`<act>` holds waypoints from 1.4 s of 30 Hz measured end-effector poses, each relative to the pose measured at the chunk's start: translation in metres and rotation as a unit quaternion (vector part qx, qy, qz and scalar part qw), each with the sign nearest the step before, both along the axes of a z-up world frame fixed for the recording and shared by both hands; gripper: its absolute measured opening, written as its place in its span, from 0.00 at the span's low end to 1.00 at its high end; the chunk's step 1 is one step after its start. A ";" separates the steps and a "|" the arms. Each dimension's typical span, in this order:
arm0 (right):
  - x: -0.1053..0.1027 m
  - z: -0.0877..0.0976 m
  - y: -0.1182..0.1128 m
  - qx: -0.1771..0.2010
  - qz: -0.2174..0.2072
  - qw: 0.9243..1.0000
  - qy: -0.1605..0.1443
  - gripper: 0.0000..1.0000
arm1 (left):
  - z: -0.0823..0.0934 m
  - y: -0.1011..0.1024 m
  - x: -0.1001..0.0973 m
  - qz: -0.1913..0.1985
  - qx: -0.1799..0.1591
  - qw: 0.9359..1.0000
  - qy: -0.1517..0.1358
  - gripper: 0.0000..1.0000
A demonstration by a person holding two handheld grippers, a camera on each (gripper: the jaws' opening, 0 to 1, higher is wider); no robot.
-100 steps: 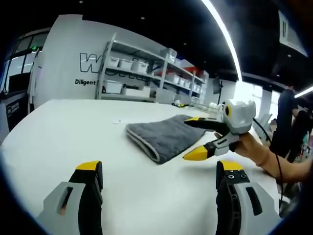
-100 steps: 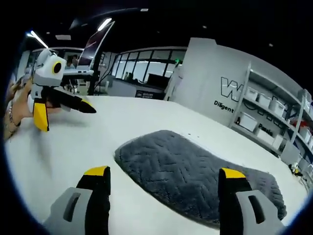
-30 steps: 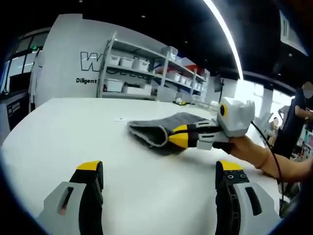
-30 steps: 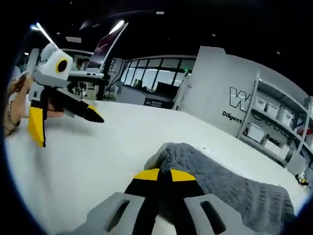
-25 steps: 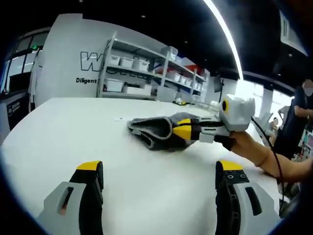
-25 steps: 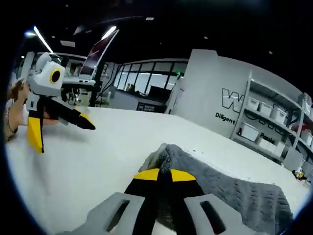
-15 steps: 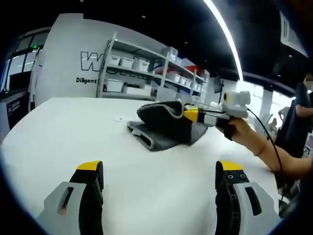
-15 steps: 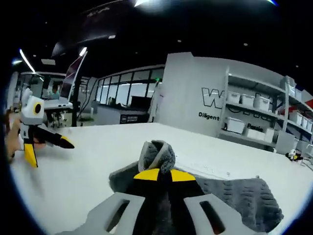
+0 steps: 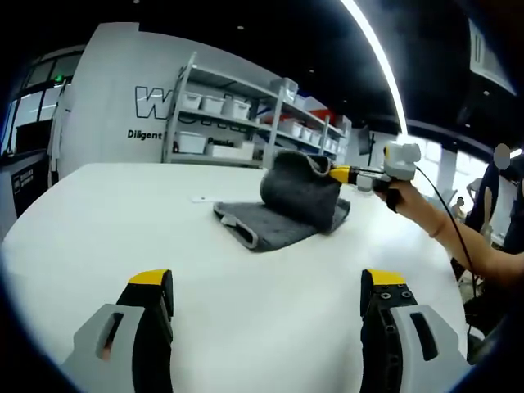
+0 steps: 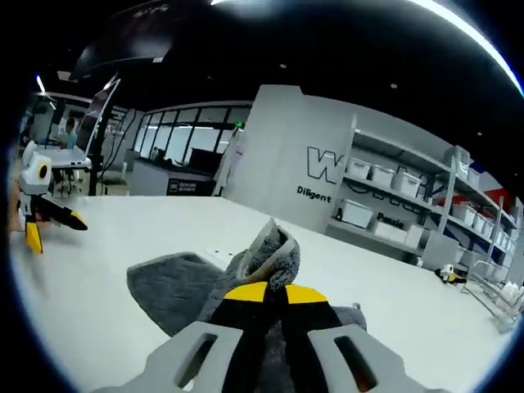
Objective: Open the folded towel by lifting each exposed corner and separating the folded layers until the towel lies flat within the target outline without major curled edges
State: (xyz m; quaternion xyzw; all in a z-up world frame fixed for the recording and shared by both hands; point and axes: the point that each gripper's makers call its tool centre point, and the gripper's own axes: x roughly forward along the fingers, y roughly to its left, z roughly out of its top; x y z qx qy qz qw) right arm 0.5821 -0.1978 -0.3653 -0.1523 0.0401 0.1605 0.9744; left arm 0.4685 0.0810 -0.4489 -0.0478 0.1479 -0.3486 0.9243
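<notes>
White worktop (image 9: 98, 213) carries the grey towel (image 9: 278, 223), with shelving (image 9: 237, 123) behind. Right gripper (image 10: 266, 293) has its jaws clenched on a towel corner, raised above the lower layer lying flat. Left gripper (image 9: 266, 286) hangs over bare worktop, well apart from the towel, jaws spread wide.

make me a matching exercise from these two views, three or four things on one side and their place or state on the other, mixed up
Things:
1. right tool
2. left tool
3. grey towel
4. storage bins

States or places:
A. open, holding nothing
B. on the wall shelves
C. shut on a towel corner
D. top layer lifted, the rest on the white table

Pairs: 1-C, 2-A, 3-D, 4-B
</notes>
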 end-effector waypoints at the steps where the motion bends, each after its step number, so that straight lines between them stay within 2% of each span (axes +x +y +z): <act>1: 0.000 0.002 -0.007 -0.001 -0.006 1.000 0.000 0.01 | 0.000 0.000 0.001 -0.001 0.000 1.000 0.000 0.93; 6: 0.000 0.009 -0.045 -0.019 -0.045 0.999 0.000 0.01 | 0.000 0.000 0.002 -0.001 0.001 1.000 0.001 0.93; 13: -0.001 0.011 -0.095 -0.044 -0.087 0.995 0.005 0.01 | 0.000 0.001 0.002 -0.001 0.002 1.000 0.001 0.93; 17: -0.005 0.010 -0.120 -0.038 -0.107 0.994 0.006 0.01 | -0.001 0.001 0.002 -0.001 0.003 1.000 0.001 0.93; 18: -0.006 0.008 -0.133 -0.037 -0.119 0.992 0.008 0.01 | -0.001 0.001 0.002 -0.001 0.004 1.000 0.002 0.93; 22: -0.010 0.002 -0.161 -0.033 -0.144 0.989 0.011 0.01 | -0.002 0.001 0.002 0.000 0.006 1.000 0.003 0.93; 26: -0.013 -0.014 -0.189 -0.033 -0.170 0.985 0.025 0.01 | -0.002 0.002 0.002 0.001 0.006 1.000 0.003 0.93; 29: -0.016 -0.036 -0.208 -0.048 -0.193 0.979 0.046 0.01 | -0.003 0.002 0.002 0.002 0.007 1.000 0.004 0.93; 34: -0.018 -0.063 -0.222 -0.059 -0.210 0.973 0.073 0.01 | -0.004 0.002 0.002 0.002 0.008 1.000 0.006 0.93; 37: -0.021 -0.087 -0.233 -0.067 -0.226 0.967 0.097 0.02 | -0.004 0.003 0.002 0.003 0.008 1.000 0.007 0.93; 42: -0.023 -0.106 -0.245 -0.092 -0.240 0.959 0.117 0.03 | -0.005 0.003 0.003 0.003 0.007 1.000 0.008 0.93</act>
